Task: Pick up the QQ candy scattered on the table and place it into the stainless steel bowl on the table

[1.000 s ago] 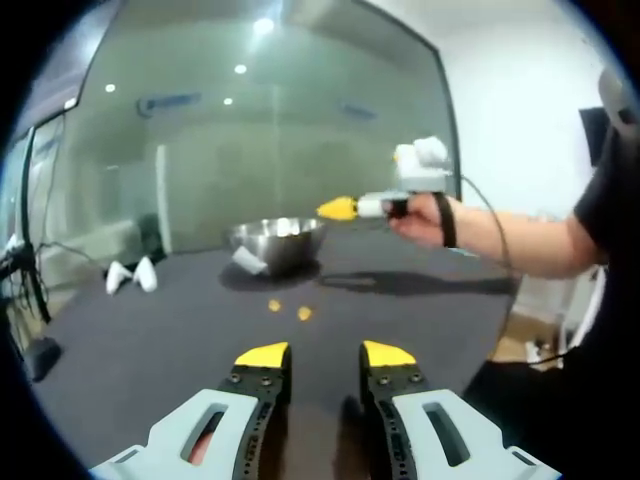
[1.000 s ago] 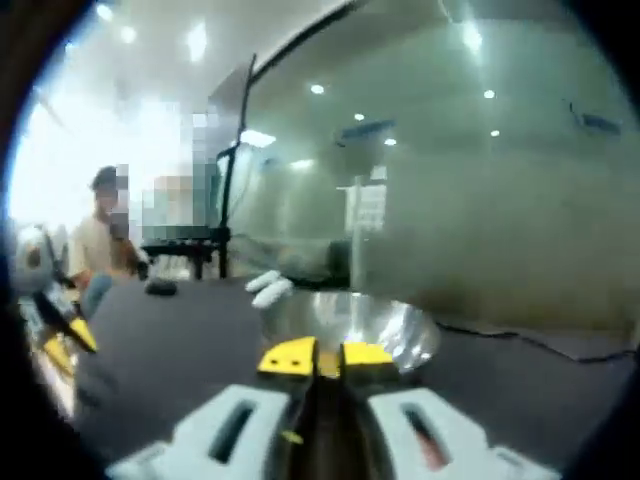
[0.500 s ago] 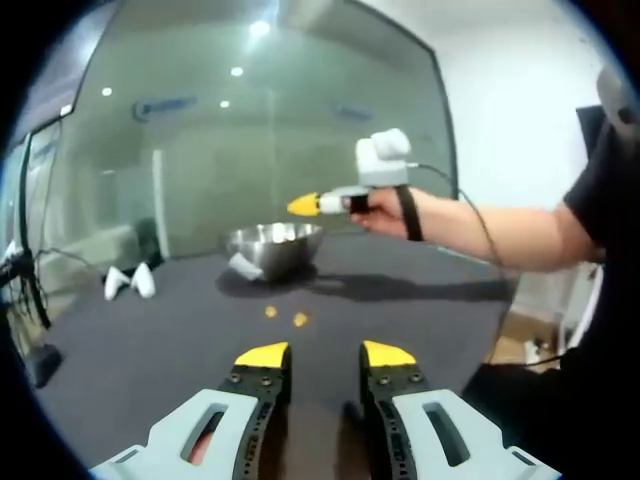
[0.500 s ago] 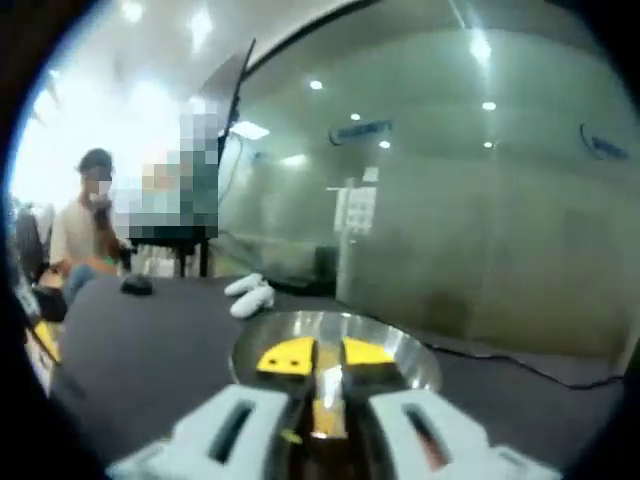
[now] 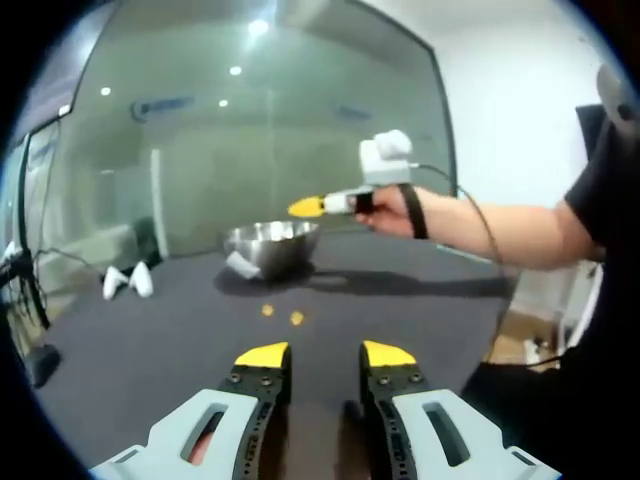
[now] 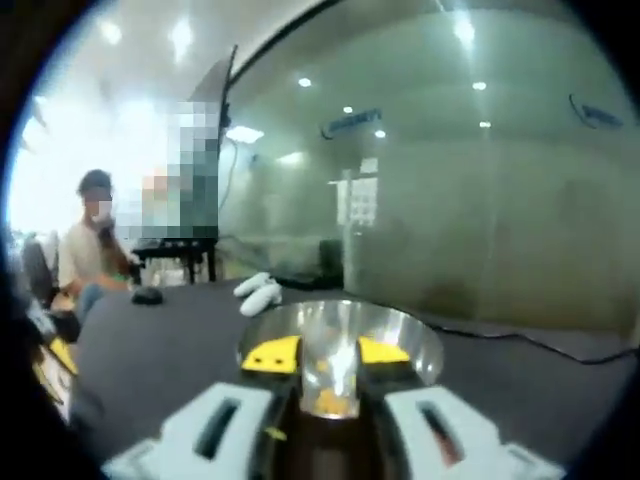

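Now my right gripper (image 6: 328, 352) hangs spread over the bowl (image 6: 340, 330), candy (image 6: 330, 402) inside, so next my idle, parted left gripper (image 5: 325, 354) should take the two candies (image 5: 282, 314) on the tabletop (image 5: 150, 340).

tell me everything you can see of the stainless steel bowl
The stainless steel bowl is a round, shiny metal bowl with a wide rim, standing upright on the dark table. A small white object leans at its base in the left gripper view. Orange candy lies inside on its bottom. The right claw hovers over its opening, jaws parted, apparently not touching it. Two loose candies lie on the table before it.
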